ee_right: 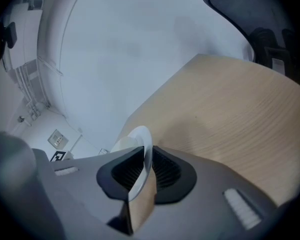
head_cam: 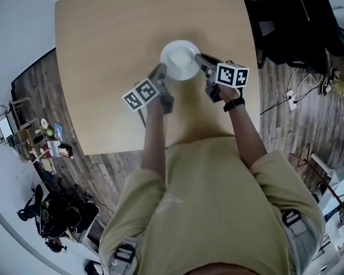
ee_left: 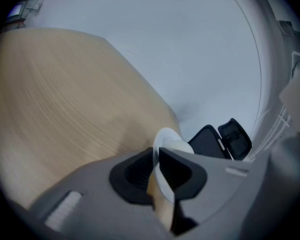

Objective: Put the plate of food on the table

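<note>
A white plate (head_cam: 179,59) is over the middle of the light wooden table (head_cam: 103,50), held between both grippers. My left gripper (head_cam: 162,70) is shut on its left rim and my right gripper (head_cam: 200,61) on its right rim. In the left gripper view the plate's (ee_left: 167,139) thin rim runs edge-on between the dark pads of the gripper (ee_left: 156,156). The right gripper view shows the plate (ee_right: 140,136) the same way in the gripper (ee_right: 146,156). A pale rounded lump (ee_left: 180,146) lies on the plate. I cannot tell whether the plate touches the tabletop.
The table's far edge and a pale floor lie beyond the plate. A black chair and dark bags (head_cam: 298,22) stand at the table's right, with cables (head_cam: 298,96) on the wooden floor. Cluttered shelves (head_cam: 40,136) are at the left. The person's torso fills the near side.
</note>
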A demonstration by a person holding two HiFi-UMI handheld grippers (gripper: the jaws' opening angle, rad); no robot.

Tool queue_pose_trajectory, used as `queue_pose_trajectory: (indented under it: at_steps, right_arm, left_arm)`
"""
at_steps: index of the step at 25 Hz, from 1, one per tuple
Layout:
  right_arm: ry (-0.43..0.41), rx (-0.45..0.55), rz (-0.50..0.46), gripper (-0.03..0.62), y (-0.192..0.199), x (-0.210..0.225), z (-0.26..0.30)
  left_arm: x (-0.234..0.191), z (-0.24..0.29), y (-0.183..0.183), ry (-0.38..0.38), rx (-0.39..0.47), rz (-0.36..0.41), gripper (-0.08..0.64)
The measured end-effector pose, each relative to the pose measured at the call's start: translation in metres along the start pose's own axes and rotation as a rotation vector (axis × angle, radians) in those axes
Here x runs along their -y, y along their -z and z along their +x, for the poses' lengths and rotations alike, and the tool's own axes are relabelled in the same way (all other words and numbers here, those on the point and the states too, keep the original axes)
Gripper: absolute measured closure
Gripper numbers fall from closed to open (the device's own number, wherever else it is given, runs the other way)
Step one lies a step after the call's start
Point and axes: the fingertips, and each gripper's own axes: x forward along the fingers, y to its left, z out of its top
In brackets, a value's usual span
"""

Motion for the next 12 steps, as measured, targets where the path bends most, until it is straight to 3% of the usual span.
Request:
queue_pose_trajectory:
  at_steps: [5, 12]
  right_arm:
    - [0.043, -0.012, 0.051, 0.541, -0.009, 0.028, 0.037]
    - [0.172, -0.048, 0.007, 0.525, -0.011, 0.052, 0.070]
  left_arm:
    - [-0.024, 0.036, -0.020, -0.054, -0.029, 0.011, 0.522]
    - [-0.048, 0.071, -0.034, -0.113, -0.068, 0.086, 0.521]
